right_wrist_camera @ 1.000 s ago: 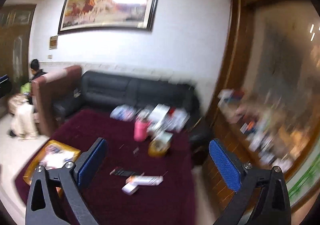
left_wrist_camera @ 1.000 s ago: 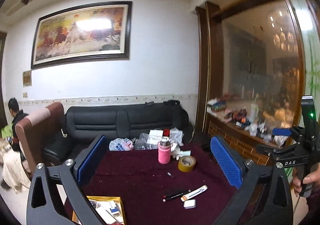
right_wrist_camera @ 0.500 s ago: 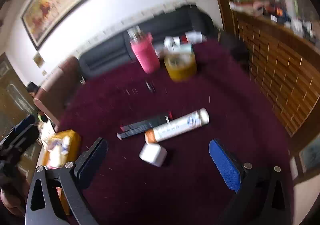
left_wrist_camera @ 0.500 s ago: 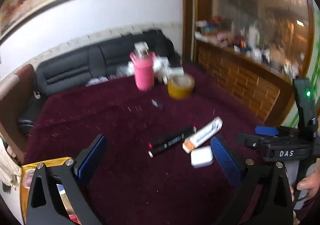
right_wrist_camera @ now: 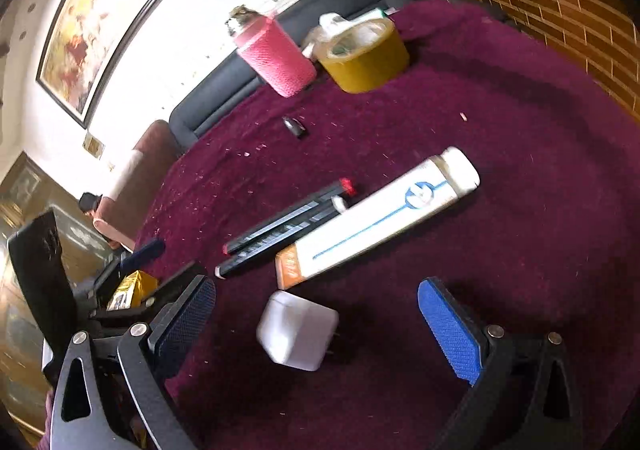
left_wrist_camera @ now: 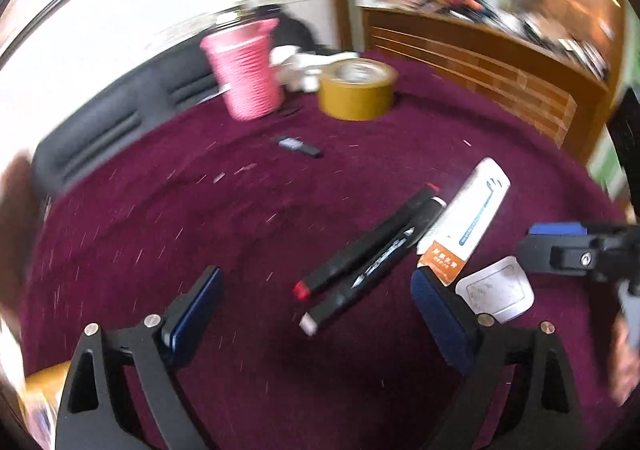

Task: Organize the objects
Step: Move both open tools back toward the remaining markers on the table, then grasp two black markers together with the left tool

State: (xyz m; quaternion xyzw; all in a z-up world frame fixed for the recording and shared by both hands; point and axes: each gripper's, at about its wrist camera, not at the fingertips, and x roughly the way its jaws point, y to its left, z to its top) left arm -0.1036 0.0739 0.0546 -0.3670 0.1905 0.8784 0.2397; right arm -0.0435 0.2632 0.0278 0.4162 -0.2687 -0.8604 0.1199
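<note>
Barely started: both tongs, left and right, open and empty (nothing gripped); markers, tube, charger loose on counter.

Both wrist views low, close over maroon-cloth tabletop, facing black sofa; shared: two black markers, white-orange tube.

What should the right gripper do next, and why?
Probably ease the right gripper down over the white charger and close. Its jaws are open and empty, and the charger lies between them on the maroon cloth, apart from the toothpaste box.
</note>
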